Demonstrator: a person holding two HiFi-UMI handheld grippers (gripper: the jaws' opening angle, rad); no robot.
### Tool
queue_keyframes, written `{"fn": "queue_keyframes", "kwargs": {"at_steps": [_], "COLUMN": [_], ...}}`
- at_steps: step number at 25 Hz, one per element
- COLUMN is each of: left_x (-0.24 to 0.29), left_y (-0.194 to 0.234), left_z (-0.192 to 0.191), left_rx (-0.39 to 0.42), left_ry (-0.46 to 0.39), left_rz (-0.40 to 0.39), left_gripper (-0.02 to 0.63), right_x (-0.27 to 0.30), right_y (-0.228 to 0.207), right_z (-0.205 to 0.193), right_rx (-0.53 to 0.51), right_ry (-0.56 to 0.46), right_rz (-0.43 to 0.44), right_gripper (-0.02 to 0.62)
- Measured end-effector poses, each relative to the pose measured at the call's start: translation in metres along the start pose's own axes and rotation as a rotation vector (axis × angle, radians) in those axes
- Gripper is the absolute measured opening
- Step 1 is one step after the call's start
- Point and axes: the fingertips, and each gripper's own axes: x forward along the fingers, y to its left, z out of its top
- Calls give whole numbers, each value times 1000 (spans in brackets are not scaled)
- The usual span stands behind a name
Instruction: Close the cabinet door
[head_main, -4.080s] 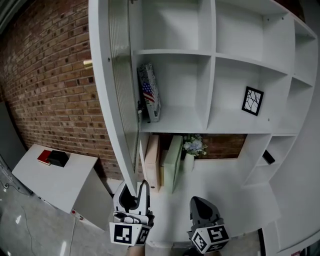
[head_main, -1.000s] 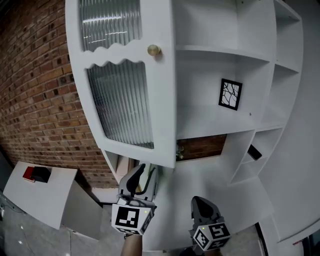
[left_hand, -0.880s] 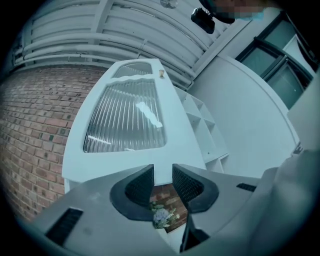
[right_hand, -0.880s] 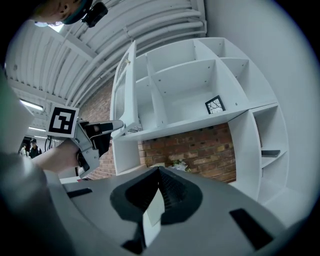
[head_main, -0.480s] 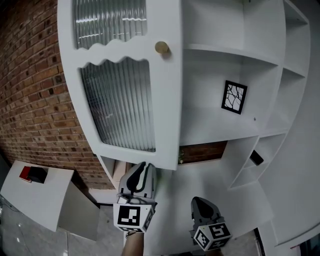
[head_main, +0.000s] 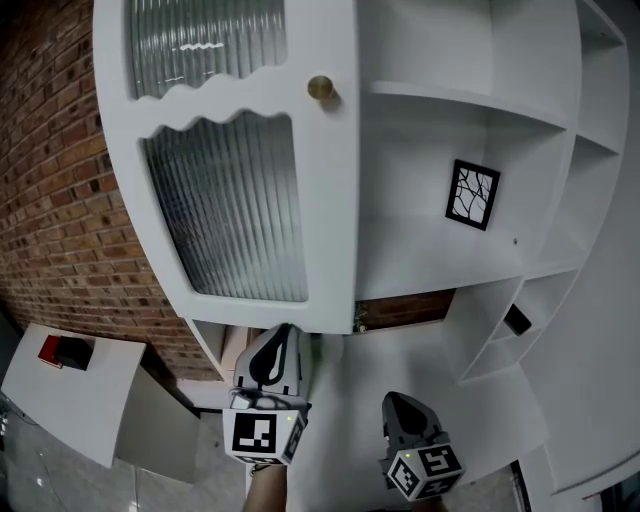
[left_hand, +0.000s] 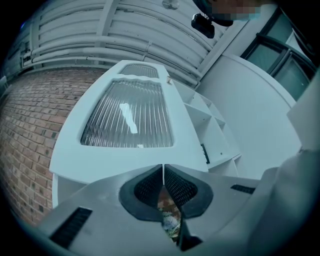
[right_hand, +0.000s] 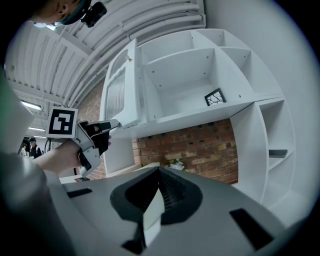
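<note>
The white cabinet door with ribbed glass and a brass knob stands nearly flat against the left side of the shelf unit. My left gripper points up at the door's bottom edge; in the right gripper view its tip sits against that edge. Its jaws have just been closing and now meet with nothing between them. My right gripper hangs lower right, away from the door, its jaws together and empty.
A framed black-and-white picture stands on an open shelf. A brick wall runs along the left. A low white cabinet at the lower left carries a red and black object. Flowers show below the shelves.
The door has swung from edge-on to nearly closed over the left shelves. My left gripper followed its bottom edge and its jaws narrowed. The right gripper kept about the same place.
</note>
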Motion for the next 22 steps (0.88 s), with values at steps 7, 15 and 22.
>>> {"fn": "queue_keyframes", "kwargs": {"at_steps": [7, 15, 22], "left_x": [10, 17, 21], "left_y": [6, 11, 10], "left_z": [-3, -6, -7], "left_rx": [-8, -15, -9], "left_ry": [-8, -12, -2], "left_rz": [16, 33, 26], "left_gripper": [17, 14, 14], "right_x": [7, 9, 5], "right_y": [-10, -20, -25], "right_z": [0, 2, 0], "right_rx": [2, 3, 4], "right_ry": [1, -2, 0], "right_rz": [-6, -21, -32], "right_gripper": [2, 2, 2]}}
